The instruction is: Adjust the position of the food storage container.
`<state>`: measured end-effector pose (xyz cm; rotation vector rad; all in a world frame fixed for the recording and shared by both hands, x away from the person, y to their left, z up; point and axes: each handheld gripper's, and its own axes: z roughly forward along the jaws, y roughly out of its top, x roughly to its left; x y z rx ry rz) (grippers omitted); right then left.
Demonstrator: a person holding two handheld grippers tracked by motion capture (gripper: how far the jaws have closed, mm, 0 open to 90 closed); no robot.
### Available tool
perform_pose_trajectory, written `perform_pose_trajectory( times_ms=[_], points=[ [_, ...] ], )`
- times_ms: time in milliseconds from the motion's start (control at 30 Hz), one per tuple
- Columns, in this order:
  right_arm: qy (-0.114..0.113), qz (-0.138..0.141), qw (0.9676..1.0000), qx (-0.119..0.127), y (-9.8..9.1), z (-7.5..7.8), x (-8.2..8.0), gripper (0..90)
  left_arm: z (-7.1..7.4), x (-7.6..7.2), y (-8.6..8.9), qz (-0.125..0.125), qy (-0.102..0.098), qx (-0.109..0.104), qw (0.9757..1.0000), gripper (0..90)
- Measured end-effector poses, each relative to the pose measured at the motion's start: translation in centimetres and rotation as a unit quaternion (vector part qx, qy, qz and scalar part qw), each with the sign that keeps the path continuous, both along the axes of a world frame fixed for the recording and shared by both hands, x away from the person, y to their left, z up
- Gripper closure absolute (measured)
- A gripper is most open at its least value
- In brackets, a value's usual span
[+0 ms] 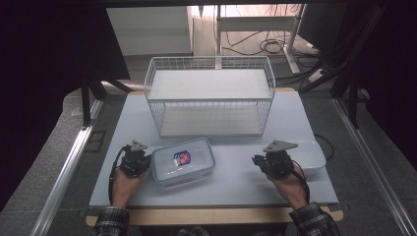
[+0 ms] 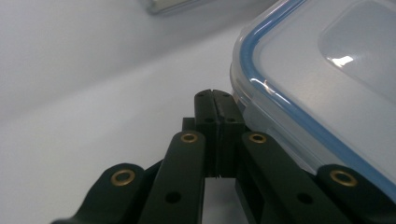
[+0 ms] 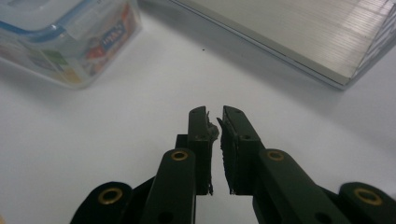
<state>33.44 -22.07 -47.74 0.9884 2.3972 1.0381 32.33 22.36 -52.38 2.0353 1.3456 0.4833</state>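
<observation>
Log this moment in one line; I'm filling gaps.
left claw: shut, beside lidded container | right claw: slightly open, empty | wire basket: behind

A pale blue-grey rectangular desk (image 1: 236, 177) with a light wooden front edge carries everything here. At its far middle stands a white wire-mesh basket rack (image 1: 210, 96), open at the front, with flat white panels as its top shelf and its floor. Nearer the front, left of centre, sits a clear rectangular plastic food box with a blue-rimmed lid (image 1: 183, 161) and a red and blue label showing through the top. At the right, near the desk's edge, lies a shallow clear plastic tray (image 1: 314, 152), partly hidden.
</observation>
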Motion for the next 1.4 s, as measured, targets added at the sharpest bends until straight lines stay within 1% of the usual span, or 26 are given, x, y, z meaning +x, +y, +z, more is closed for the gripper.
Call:
perform_pose_trajectory(
  times_ms=[133, 200, 300, 333, 367, 500, 533, 567, 600, 633, 667, 767, 833, 867, 967, 1000, 1067, 1100, 1167, 1233, 1267, 1300, 1333, 1367, 1400],
  points=[
    [0.002, 0.004, 1.0000, 0.003, 0.5, 0.0, 0.3, 81.9, 0.2, 0.6, -1.6, -0.018, -0.010, 0.006, 0.9998, 90.0],
    [0.006, 0.009, 0.9999, 0.002, 0.8, 0.0, 0.6, 81.9, 0.3, 0.9, -2.2, -0.023, -0.014, 0.004, 0.9996, 90.0],
    [0.010, 0.016, 0.9998, 0.000, 1.5, -0.3, 1.1, 81.9, 0.3, 1.4, -3.5, -0.037, -0.014, 0.003, 0.9992, 90.0],
    [0.014, 0.022, 0.9997, -0.001, 2.1, -0.4, 1.4, 81.9, 0.4, 1.6, -3.7, -0.043, -0.013, 0.004, 0.9990, 90.0],
    [0.014, 0.022, 0.9997, -0.001, 2.1, -0.4, 1.4, 81.9, 0.4, 1.7, -4.1, -0.048, -0.012, 0.004, 0.9988, 90.0],
    [0.019, 0.026, 0.9994, -0.008, 3.2, -0.7, 2.0, 81.9, 0.4, 2.3, -5.4, -0.065, -0.009, -0.008, 0.9978, 90.0],
    [0.022, 0.026, 0.9994, -0.010, 3.6, -0.9, 2.2, 81.9, 0.4, 2.5, -5.9, -0.071, -0.008, -0.013, 0.9974, 90.0],
    [0.022, 0.026, 0.9994, -0.010, 3.6, -0.9, 2.2, 81.9, 0.4, 2.5, -5.9, -0.071, -0.008, -0.013, 0.9974, 90.0],
    [0.025, 0.027, 0.9993, -0.013, 3.7, -1.0, 2.2, 82.7, 0.3, 2.6, -6.3, -0.071, -0.007, -0.014, 0.9973, 90.0],
    [0.023, 0.022, 0.9993, -0.021, 3.7, -1.1, 2.2, 82.6, 0.3, 2.7, -6.5, -0.072, -0.009, -0.011, 0.9973, 90.0],
    [0.028, 0.016, 0.9992, -0.023, 3.5, -1.2, 2.0, 82.7, 0.2, 2.8, -6.9, -0.076, -0.009, -0.011, 0.9970, 90.0],
    [0.029, 0.013, 0.9992, -0.024, 3.2, -1.1, 1.8, 83.2, 0.3, 2.9, -7.3, -0.082, -0.010, -0.010, 0.9965, 90.0],
    [0.030, 0.009, 0.9991, -0.028, 2.7, -1.0, 1.2, 83.6, 0.3, 2.8, -7.6, -0.086, -0.008, -0.011, 0.9962, 90.0],
    [0.030, 0.009, 0.9991, -0.028, 2.7, -1.0, 1.2, 83.6, 0.4, 2.7, -7.8, -0.089, -0.007, -0.009, 0.9959, 90.0],
    [0.030, 0.004, 0.9991, -0.029, 2.2, -1.0, 0.5, 83.6, 0.4, 2.4, -8.4, -0.096, -0.003, -0.009, 0.9953, 90.0],
    [0.032, 0.001, 0.9989, -0.034, 2.0, -0.9, 0.1, 83.8, 0.4, 2.3, -8.7, -0.100, -0.003, -0.010, 0.9949, 90.0],
    [0.028, -0.005, 0.9986, -0.045, 1.8, -0.9, -0.4, 84.0, 0.4, 2.2, -9.2, -0.113, -0.003, -0.009, 0.9936, 90.0],
    [0.029, -0.006, 0.9984, -0.048, 1.6, -1.0, -0.6, 83.9, 0.4, 2.2, -9.4, -0.119, -0.002, -0.012, 0.9929, 90.0],
    [0.038, -0.003, 0.9981, -0.049, 1.4, -1.3, -0.9, 83.5, 0.3, 2.2, -9.6, -0.128, -0.002, -0.012, 0.9918, 90.0],
    [0.039, -0.002, 0.9982, -0.044, 1.2, -1.4, -1.3, 81.8, 0.4, 2.0, -9.4, -0.134, -0.008, -0.003, 0.9909, 90.0],
    [0.039, -0.002, 0.9983, -0.043, 1.0, -1.3, -1.4, 81.1, 0.6, 1.9, -9.3, -0.134, -0.011, -0.001, 0.9910, 89.6],
    [0.033, -0.004, 0.9986, -0.040, 0.8, -1.1, -1.5, 80.3, 0.7, 1.8, -9.0, -0.131, -0.012, -0.001, 0.9913, 86.8],
    [0.027, -0.006, 0.9992, -0.028, 0.4, -0.8, -1.7, 78.6, 0.9, 1.6, -8.8, -0.126, -0.014, -0.003, 0.9920, 80.6],
    [0.027, -0.006, 0.9992, -0.028, 0.4, -0.8, -1.7, 78.6, 1.0, 1.5, -8.5, -0.122, -0.016, -0.005, 0.9924, 80.6],
    [0.023, -0.003, 0.9996, -0.019, -0.1, -0.7, -1.8, 76.1, 1.1, 1.3, -8.2, -0.120, -0.015, -0.007, 0.9926, 72.5]
  ],
)
